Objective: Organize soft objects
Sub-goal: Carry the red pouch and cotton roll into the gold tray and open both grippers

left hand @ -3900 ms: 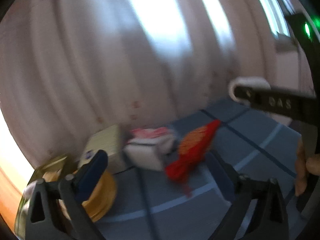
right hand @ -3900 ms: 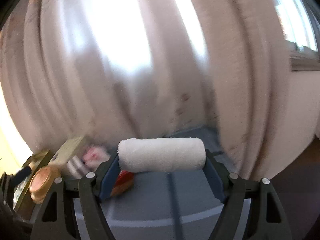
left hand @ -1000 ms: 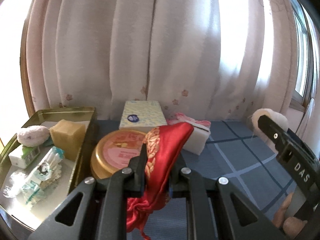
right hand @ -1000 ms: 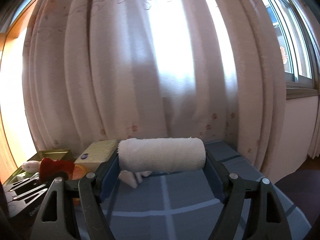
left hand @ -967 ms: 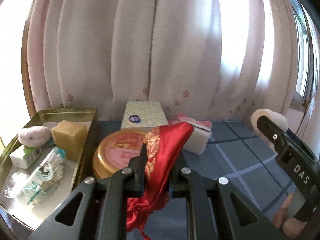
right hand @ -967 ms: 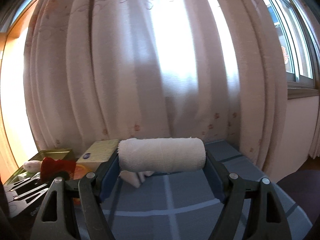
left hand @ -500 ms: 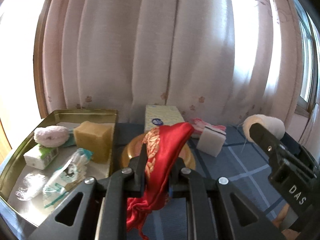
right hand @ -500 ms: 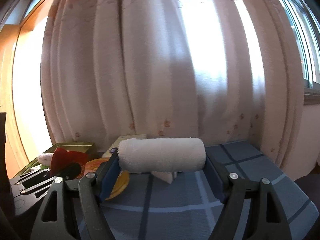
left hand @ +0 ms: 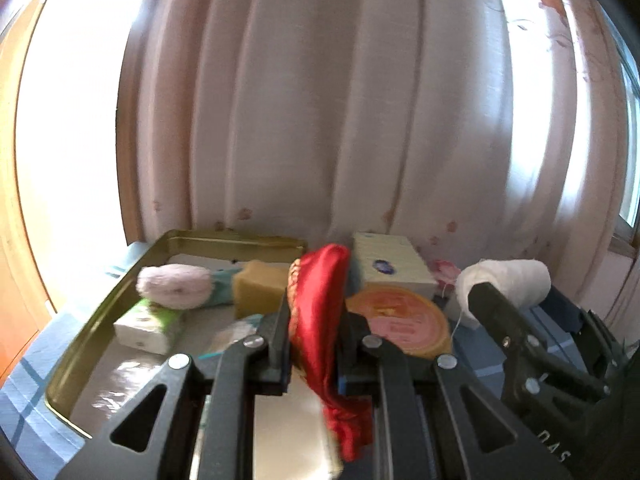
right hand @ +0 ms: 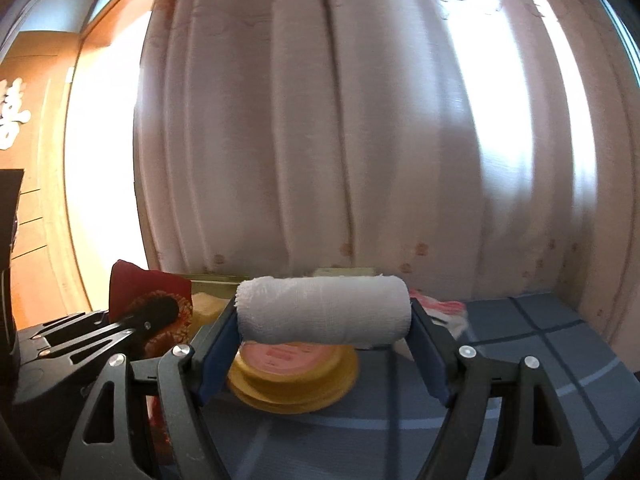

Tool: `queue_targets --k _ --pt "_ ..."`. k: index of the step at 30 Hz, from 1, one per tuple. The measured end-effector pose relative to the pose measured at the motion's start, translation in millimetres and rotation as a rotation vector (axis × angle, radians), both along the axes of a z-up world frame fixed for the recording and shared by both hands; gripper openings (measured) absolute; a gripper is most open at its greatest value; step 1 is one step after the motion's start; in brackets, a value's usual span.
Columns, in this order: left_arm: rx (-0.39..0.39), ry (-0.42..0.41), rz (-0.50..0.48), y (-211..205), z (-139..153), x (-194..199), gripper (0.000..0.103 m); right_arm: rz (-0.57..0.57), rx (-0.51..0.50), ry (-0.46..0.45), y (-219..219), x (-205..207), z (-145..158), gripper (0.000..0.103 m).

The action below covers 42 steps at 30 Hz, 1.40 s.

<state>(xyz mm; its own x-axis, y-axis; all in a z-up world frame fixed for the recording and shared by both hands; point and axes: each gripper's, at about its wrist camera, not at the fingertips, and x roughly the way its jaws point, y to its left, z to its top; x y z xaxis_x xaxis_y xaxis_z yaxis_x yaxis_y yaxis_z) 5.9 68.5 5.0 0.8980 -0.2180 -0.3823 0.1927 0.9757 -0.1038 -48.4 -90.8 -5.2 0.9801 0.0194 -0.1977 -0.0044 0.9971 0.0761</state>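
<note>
Both my grippers have swung toward the gold tray (left hand: pixel 120 292).
Left gripper (left hand: pixel 314 344) clamps the red cloth (left hand: pixel 318 312); right gripper (right hand: pixel 322 338) grips the white towel roll (right hand: pixel 324 306), ready for tidying away.

Pale pink curtains (right hand: pixel 360 140) with small flower prints hang in deep folds across the whole back, daylight glowing through them. At nine o'clock stands orange-brown wood panelling (right hand: pixel 36 160) bearing white lettering. A window frame (left hand: pixel 628 216) shows at three o'clock. Below lies a blue cloth (right hand: pixel 540 360) crossed by pale stripes.
</note>
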Motion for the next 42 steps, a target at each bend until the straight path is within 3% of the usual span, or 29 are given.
queue_targets --k 12,24,42 --pt "-0.005 0.026 0.112 42.1 -0.5 9.8 0.013 0.095 0.013 0.002 40.1 15.7 -0.4 0.079" --pt "-0.015 0.037 0.15 59.9 -0.6 10.1 0.013 0.124 0.009 0.01 51.0 23.5 -0.8 0.079" --pt "-0.194 0.046 0.129 111.9 4.5 11.5 0.013 0.2 -0.007 0.004 73.5 25.1 0.0 0.079"
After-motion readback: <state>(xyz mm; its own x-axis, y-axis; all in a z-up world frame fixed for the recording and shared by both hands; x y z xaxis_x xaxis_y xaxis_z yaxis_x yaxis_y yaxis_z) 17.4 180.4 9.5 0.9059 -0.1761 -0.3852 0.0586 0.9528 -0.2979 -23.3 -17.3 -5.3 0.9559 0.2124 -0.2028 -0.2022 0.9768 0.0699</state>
